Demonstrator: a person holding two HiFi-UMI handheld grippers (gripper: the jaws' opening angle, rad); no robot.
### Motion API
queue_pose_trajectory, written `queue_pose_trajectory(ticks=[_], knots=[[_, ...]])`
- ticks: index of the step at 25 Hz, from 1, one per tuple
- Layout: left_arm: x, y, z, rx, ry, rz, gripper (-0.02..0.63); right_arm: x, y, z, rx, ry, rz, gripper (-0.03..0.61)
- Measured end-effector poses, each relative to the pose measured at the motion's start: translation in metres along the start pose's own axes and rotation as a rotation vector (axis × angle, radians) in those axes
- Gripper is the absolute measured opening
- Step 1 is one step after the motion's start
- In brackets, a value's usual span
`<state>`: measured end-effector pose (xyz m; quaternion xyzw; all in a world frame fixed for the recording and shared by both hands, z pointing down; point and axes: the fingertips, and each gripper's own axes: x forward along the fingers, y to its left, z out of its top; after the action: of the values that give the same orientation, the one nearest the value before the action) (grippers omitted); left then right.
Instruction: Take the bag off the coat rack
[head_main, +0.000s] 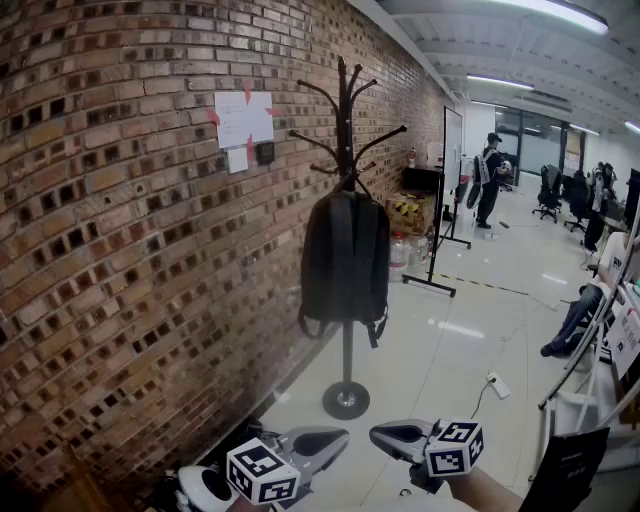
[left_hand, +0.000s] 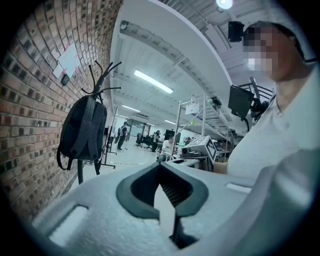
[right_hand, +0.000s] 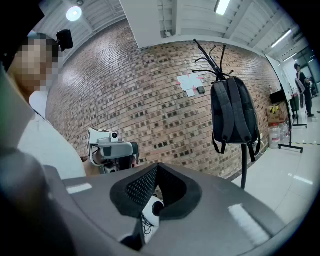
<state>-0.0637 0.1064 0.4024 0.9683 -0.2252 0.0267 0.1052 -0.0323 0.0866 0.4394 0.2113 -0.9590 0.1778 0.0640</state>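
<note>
On the coat rack (head_main: 345, 150), black backpack (head_main: 345, 255)

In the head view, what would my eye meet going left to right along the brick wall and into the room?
White paper sheet taped to the wall, small black wall box, black coat rack with black backpack hanging on it, white board on a black stand, standing person in dark clothes, black office chair.
</note>
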Motion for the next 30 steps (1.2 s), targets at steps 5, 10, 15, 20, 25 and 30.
queue_pose_trajectory(ticks=[5,10,15,20,25,30], knots=[[0.007,-0.009,-0.004,-0.024,0.008,-0.013,0.002,-0.006,0.008,-0.005,-0.001,0.044,0.011,0.000],[0.017,0.013,-0.003,-0.036,-0.016,0.008,0.002,-0.002,-0.014,-0.007,0.016,0.037,0.018,0.000],[0.041,0.048,-0.004,-0.032,0.008,0.035,0.002,0.010,-0.054,-0.001,0.039,0.029,0.035,0.000],[0.090,0.107,-0.003,-0.044,0.051,0.045,0.002,0.024,-0.130,0.011,0.089,0.024,0.030,0.000],[0.146,0.186,0.014,-0.031,0.081,0.069,0.002,0.037,-0.227,0.047,0.090,0.005,-0.017,0.000],[0.192,0.269,0.053,-0.065,0.050,0.109,0.002,0.053,-0.317,0.099,0.047,0.002,-0.031,0.000]])
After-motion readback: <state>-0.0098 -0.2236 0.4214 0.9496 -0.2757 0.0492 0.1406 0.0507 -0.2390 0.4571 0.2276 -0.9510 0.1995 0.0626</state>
